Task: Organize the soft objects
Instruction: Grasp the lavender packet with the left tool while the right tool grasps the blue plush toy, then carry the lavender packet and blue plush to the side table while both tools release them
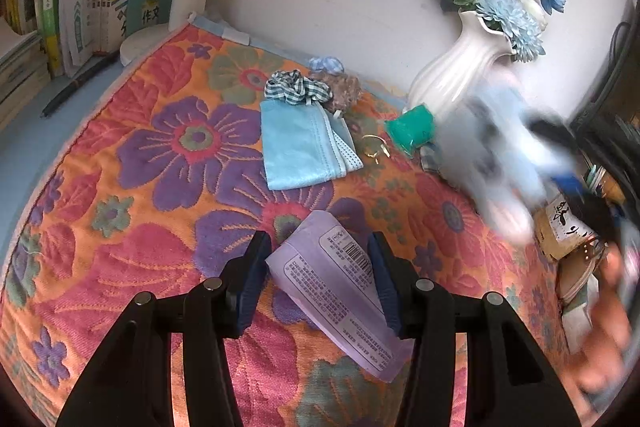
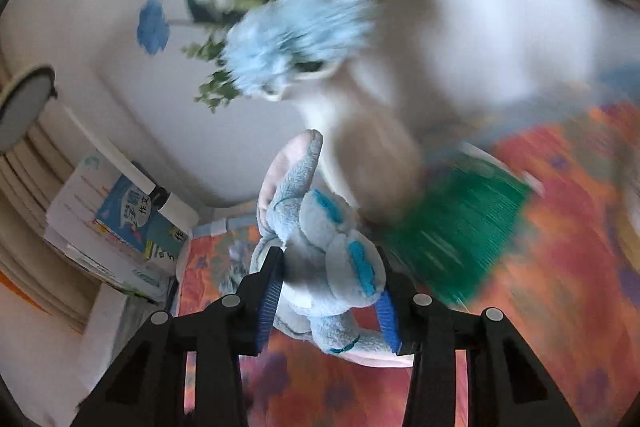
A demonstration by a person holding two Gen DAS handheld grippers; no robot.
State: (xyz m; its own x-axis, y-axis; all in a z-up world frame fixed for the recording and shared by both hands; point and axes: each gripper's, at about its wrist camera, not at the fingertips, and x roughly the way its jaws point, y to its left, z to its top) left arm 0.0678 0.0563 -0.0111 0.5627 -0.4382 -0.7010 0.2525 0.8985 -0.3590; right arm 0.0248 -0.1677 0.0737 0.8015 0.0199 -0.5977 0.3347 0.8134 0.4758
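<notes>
The floral cloth [image 1: 132, 155] covered the surface ahead of both sets of jaws. Beyond the right gripper [image 2: 328, 287] stood the white vase [image 1: 452, 75]; its jaws gripped the blue plush toy [image 2: 320, 251], clear of the cloth. The left gripper [image 1: 316, 283] held the purple packet [image 1: 340, 291] between its jaws, low over the cloth. Farther ahead lay 1 stack of face masks [image 1: 300, 147] and scrunchies [image 1: 296, 89]. Judged: sorting was midway; the next move called for carrying the toy past the vase.
</notes>
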